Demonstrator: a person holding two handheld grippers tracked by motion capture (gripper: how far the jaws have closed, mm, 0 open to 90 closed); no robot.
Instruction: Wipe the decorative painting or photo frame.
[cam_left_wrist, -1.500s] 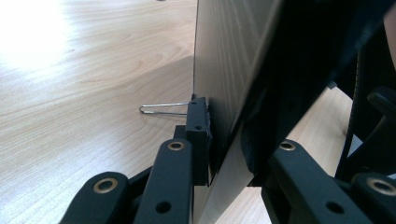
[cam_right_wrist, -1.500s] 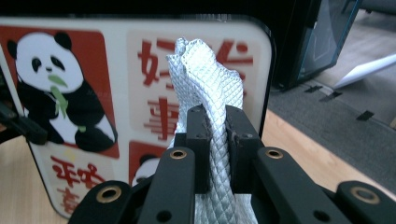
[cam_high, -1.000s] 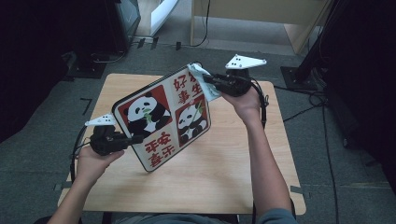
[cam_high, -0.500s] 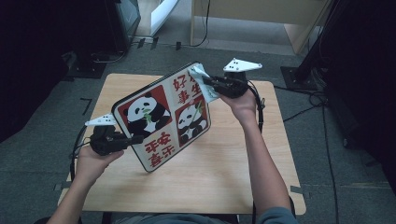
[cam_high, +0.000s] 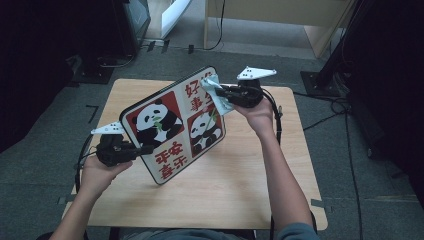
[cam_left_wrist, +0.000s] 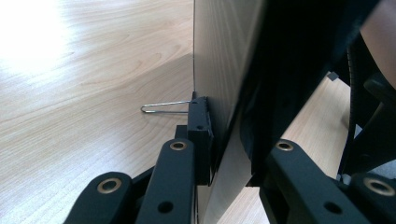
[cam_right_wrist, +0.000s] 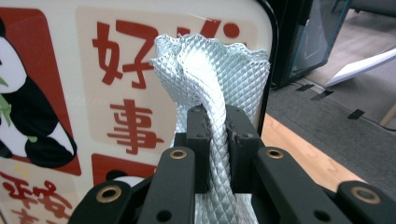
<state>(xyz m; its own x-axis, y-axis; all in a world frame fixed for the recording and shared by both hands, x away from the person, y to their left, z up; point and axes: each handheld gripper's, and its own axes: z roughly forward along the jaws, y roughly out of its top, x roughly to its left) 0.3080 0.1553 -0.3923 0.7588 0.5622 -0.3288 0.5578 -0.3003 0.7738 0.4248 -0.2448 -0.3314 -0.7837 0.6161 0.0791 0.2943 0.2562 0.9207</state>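
Board: you held the panda board (cam_high: 172, 125) tilted above the wooden table (cam_high: 240, 195), its printed face turned up toward you, its lower corner close over the tabletop.
Left gripper: your left gripper (cam_high: 137, 149) gripped the board's left edge; its jaws were pinched tight on the thin panel (seen edge-on in the left gripper view (cam_left_wrist: 224, 70)).
Right gripper: your right gripper (cam_high: 222, 93) sat at the board's upper right corner, its jaws clamped on a bunched pale blue cloth (cam_right_wrist: 210, 93).
Cloth: it lay against the board's printed face, beside the red characters, near the rounded black rim.
Wire clip: a thin wire loop (cam_left_wrist: 163, 107) lay on the table, just left of the board's edge.
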